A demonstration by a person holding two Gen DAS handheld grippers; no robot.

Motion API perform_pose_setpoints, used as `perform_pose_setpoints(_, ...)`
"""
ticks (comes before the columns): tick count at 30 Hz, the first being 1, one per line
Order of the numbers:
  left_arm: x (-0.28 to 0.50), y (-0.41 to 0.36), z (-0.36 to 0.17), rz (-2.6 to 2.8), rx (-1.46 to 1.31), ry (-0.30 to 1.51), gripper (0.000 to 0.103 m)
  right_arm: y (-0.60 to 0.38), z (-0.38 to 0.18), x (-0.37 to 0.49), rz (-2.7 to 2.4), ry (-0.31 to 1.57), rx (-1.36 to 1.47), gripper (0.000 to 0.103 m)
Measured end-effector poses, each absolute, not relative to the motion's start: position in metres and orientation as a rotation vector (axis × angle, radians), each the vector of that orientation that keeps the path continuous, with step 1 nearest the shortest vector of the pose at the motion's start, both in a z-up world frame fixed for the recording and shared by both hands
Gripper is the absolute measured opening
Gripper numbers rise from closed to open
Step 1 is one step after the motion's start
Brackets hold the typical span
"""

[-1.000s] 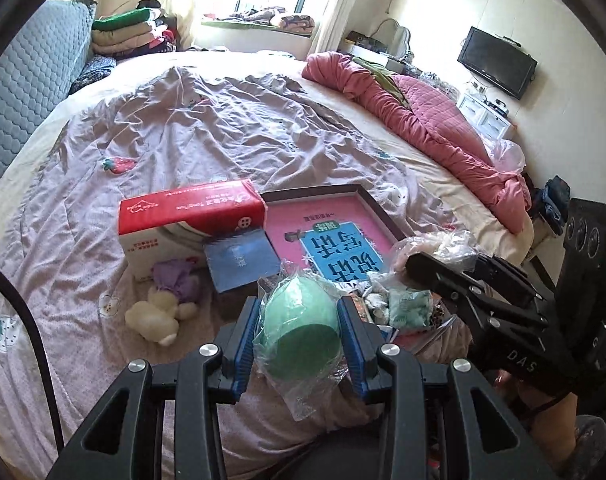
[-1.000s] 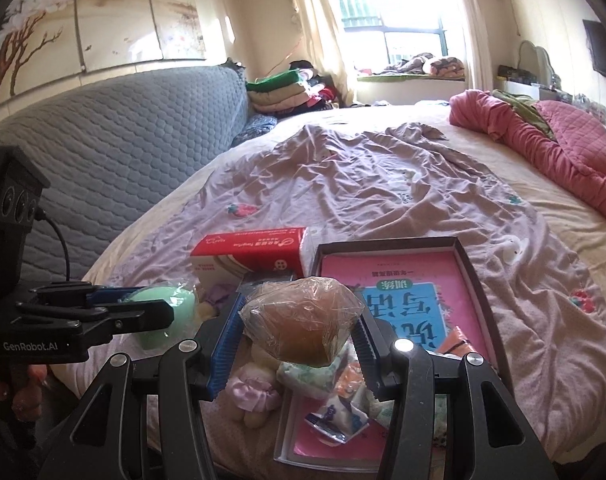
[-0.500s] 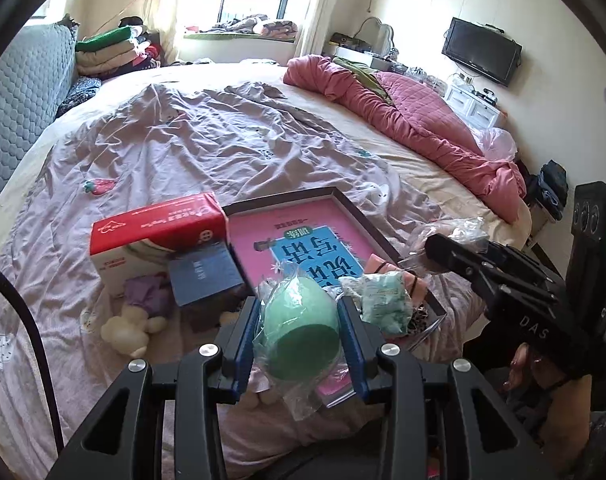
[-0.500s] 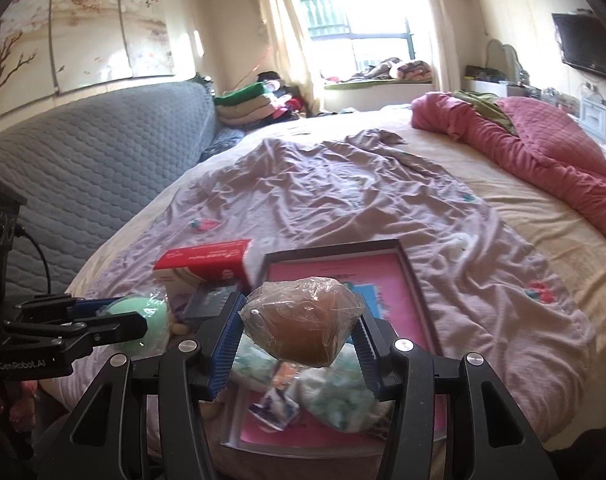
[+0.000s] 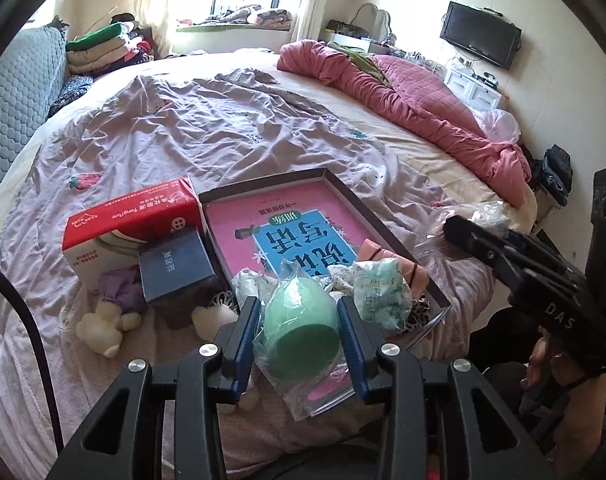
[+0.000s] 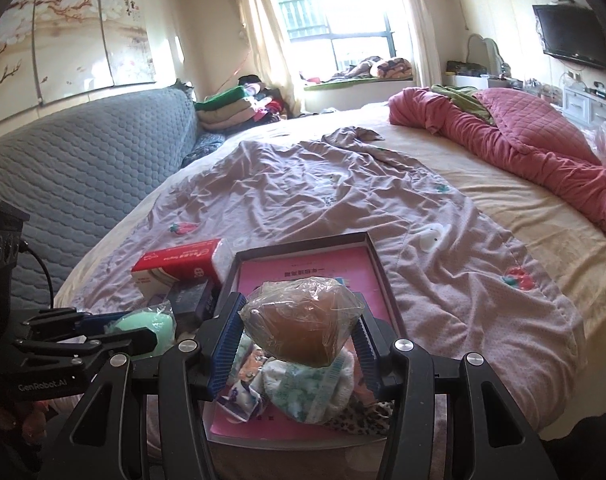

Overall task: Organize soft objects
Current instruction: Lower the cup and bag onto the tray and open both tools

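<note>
My left gripper (image 5: 299,326) is shut on a green egg-shaped sponge in clear plastic (image 5: 301,328), held above the near edge of the bed. My right gripper (image 6: 299,332) is shut on a brown sponge in clear plastic (image 6: 301,330), held over the near end of a dark-rimmed tray (image 6: 383,276) with a pink book in it. Several small soft packs (image 6: 303,392) lie at the tray's near end. The left gripper and green sponge also show in the right wrist view (image 6: 143,328). The right gripper shows at the right of the left wrist view (image 5: 459,228).
A red tissue box (image 5: 131,220) and a dark blue box (image 5: 175,264) lie left of the tray (image 5: 387,228). A purple soft toy (image 5: 121,286) and cream plush pieces (image 5: 99,330) lie near them. A pink quilt (image 5: 403,100) lies along the bed's right side. A grey padded headboard (image 6: 63,184) stands on the left.
Both grippers have pulled back and risen from the bed with their sponges still held. The tray and boxes now look farther away. Nothing was let go.
</note>
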State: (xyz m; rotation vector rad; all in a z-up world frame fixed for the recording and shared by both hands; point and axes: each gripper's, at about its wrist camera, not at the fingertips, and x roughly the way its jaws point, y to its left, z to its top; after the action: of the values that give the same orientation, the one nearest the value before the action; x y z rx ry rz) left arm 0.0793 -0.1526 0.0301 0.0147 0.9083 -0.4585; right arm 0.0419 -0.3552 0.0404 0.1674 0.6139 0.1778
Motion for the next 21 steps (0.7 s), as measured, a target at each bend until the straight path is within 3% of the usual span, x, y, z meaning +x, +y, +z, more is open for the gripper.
perform_pose_setpoints(21, 0.100, -0.194, -0.013, -0.476, 0.049, 0.969, 0.039, -0.388, -0.006, 0.051, 0.045, 0.710, 0.112, 0.054)
